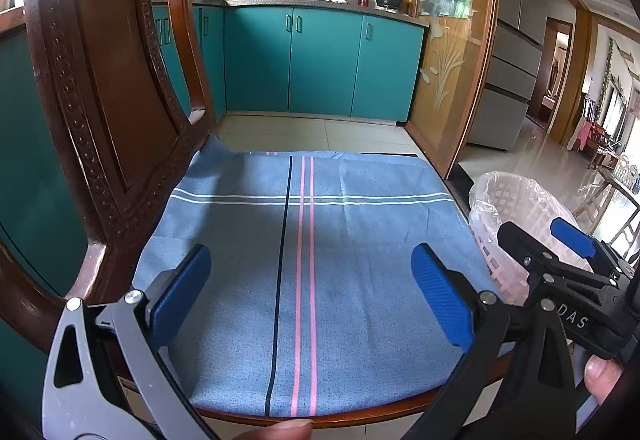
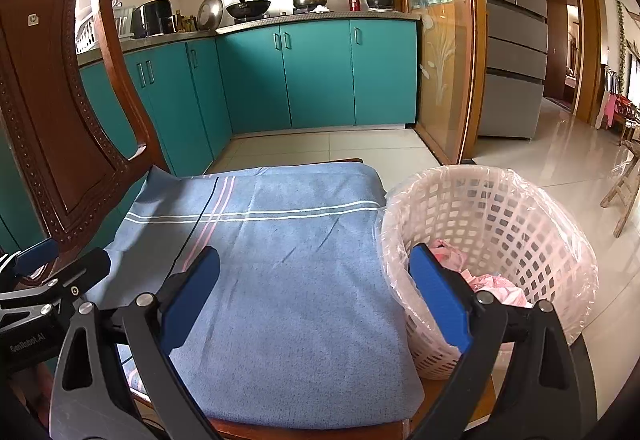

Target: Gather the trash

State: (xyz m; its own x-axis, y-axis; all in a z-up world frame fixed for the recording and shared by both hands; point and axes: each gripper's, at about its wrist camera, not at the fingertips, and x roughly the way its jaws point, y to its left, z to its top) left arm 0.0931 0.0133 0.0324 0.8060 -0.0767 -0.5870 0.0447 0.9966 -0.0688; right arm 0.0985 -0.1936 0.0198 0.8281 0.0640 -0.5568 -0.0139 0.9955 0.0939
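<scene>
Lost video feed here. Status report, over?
Left gripper open, right gripper open, both empty. Pink trash in basket. Cloth bare, nothing blocking.

Bright daylight | glare upper left, glossy floor (image 2: 560, 143) reflections | sharp focus | fisheye-bent, dark edges

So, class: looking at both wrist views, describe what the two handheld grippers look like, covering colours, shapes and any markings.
The left gripper has two flat, ribbed blue pads on angular linkage arms, one grey, one black, joined by round silver pivots. The right gripper has matching blue pads on black arms. White lettering shows on each body: "DAS" on the right one, "GenRobot.AI" on the left. Bare fingertips show; no sleeves or cables visible.
</scene>
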